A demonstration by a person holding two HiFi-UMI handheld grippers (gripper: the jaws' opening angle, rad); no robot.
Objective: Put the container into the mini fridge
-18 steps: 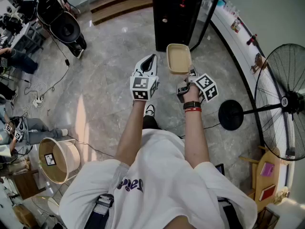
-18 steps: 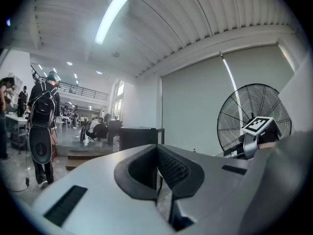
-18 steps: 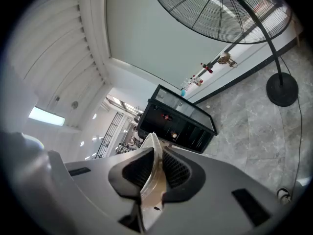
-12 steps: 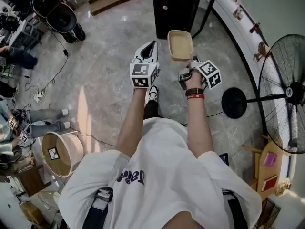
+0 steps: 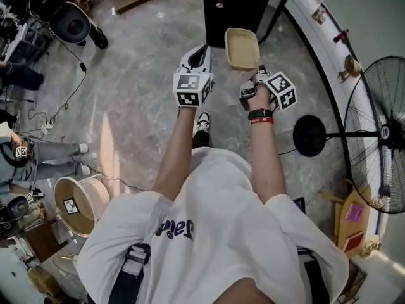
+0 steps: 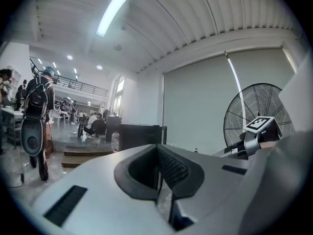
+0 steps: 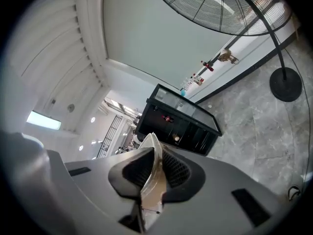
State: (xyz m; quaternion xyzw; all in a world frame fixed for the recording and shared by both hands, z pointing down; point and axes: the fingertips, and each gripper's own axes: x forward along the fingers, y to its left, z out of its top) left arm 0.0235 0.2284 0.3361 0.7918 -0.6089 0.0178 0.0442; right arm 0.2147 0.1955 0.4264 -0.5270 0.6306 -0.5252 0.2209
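Pinching the shallow beige container (image 5: pixel 242 48) by its rim, the right gripper (image 5: pixel 255 72) faces the black mini fridge (image 5: pixel 237 5). Jaws of the left gripper (image 5: pixel 200 50) pressed together, empty.

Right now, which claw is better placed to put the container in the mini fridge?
Right. The right claw grips the beige container by the rim near the mini fridge; the left claw is shut, empty.
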